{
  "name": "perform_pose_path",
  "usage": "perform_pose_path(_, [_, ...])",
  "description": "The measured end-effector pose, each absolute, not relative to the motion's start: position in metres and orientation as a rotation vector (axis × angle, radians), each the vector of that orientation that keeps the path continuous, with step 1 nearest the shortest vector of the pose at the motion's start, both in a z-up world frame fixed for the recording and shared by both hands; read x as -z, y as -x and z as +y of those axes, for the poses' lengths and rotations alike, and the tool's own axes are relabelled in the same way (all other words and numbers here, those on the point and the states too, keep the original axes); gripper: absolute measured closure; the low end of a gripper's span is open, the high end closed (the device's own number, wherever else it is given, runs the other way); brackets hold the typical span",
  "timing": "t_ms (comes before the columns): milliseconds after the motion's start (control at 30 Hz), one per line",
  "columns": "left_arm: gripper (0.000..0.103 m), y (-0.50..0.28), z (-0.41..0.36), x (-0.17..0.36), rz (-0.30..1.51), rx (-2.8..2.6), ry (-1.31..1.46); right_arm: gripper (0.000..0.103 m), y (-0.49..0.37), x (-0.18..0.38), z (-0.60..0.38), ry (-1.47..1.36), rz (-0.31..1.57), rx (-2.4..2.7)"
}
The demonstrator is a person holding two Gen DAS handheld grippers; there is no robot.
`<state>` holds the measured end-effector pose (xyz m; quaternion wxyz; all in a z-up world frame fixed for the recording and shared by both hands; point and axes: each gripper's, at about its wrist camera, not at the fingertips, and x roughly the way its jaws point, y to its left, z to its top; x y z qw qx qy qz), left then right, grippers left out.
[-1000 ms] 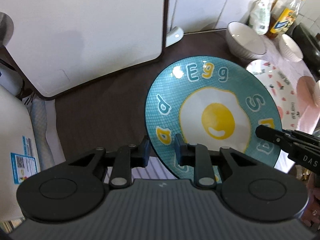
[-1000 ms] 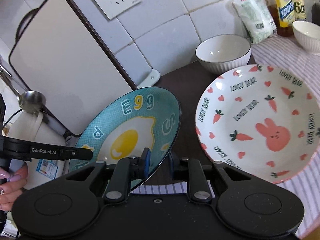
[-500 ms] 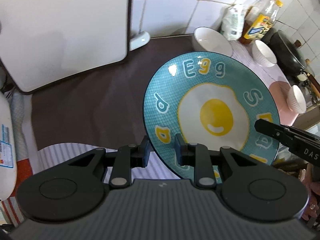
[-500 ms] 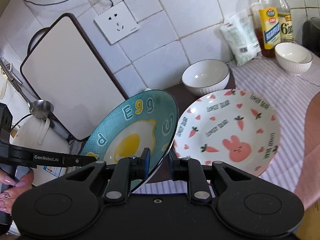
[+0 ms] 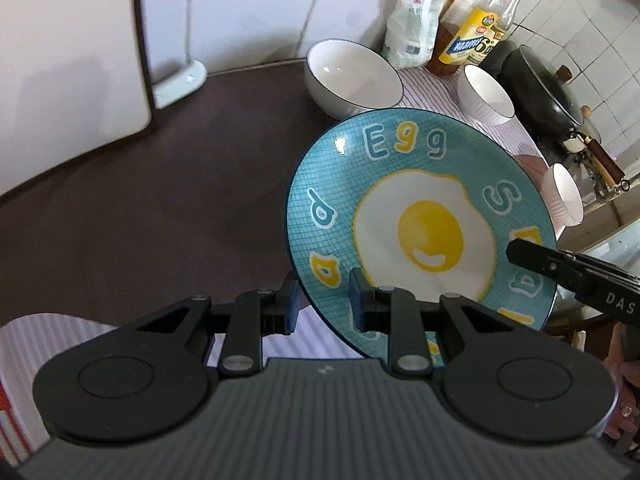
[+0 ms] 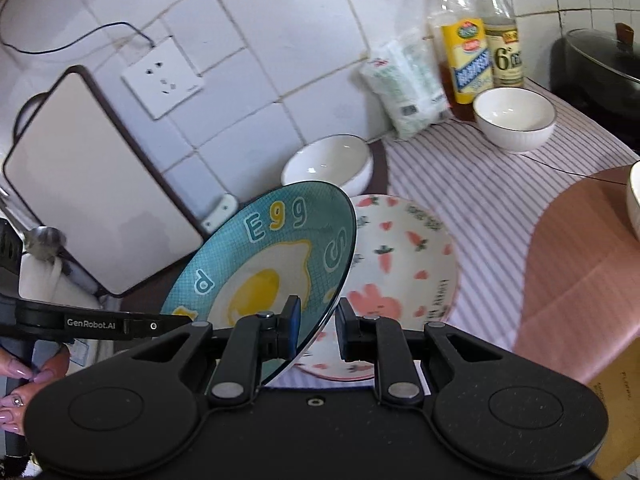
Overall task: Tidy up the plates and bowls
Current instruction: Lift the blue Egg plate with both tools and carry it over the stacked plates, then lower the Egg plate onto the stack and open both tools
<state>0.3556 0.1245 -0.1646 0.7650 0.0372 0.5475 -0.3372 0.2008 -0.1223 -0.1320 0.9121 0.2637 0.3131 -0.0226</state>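
Note:
A teal plate with a fried-egg print point(image 5: 420, 216) point(image 6: 264, 268) is held tilted in the air above the counter. My left gripper point(image 5: 324, 300) is shut on its near rim. My right gripper point(image 6: 316, 326) is shut on its opposite rim. A white plate with pink rabbit and carrots point(image 6: 404, 264) lies flat on the striped cloth, partly under the teal plate. A large white bowl point(image 5: 352, 76) point(image 6: 328, 164) stands by the wall. A smaller white bowl point(image 5: 486, 94) point(image 6: 514, 118) stands near the bottles. A third small bowl point(image 5: 564, 196) is at the right.
A white cutting board point(image 6: 92, 184) leans on the tiled wall at the left. Oil bottles point(image 6: 466, 40) and a white bag point(image 6: 404, 84) stand at the back. A black wok point(image 5: 544, 88) is far right. A pink mat point(image 6: 580, 272) lies at the right. A ladle point(image 6: 44, 240) hangs left.
Both grippers have lifted the teal plate higher and carried it right, over the rabbit plate. The cutting board has slid toward the left of both views.

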Motion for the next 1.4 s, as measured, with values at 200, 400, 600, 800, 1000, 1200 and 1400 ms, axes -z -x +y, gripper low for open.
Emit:
perform_pose_path(200, [0.079,-0.364,0.093,0.183,1.244,0.712,-0.066,0.08,-0.214,0.14,-0.151,-0.527,0.701,0.05])
perform_pose_path(400, [0.08,-0.371,0.071,0.198,1.277,0.671,-0.073,0.08,-0.233,0.154,-0.174,-0.534,0.754,0.032])
perform_pose_path(600, [0.08,-0.377,0.056,0.204,1.302,0.626,-0.093,0.08,-0.252,0.165,-0.187,-0.541,0.801,0.018])
perform_pose_path(800, [0.079,-0.375,0.041,0.201,1.323,0.599,-0.154,0.08,-0.263,0.173,-0.191,-0.509,0.835,0.031])
perform_pose_path(1000, [0.079,-0.373,0.04,0.208,1.363,0.567,-0.153,0.075,-0.268,0.174,-0.178,-0.425,0.859,0.054])
perform_pose_path(1200, [0.08,-0.369,0.043,0.204,1.351,0.575,-0.171,0.066,-0.268,0.17,-0.16,-0.339,0.84,0.126])
perform_pose_path(1400, [0.081,-0.362,0.048,0.199,1.336,0.625,-0.199,0.055,-0.272,0.171,-0.133,-0.167,0.917,0.219])
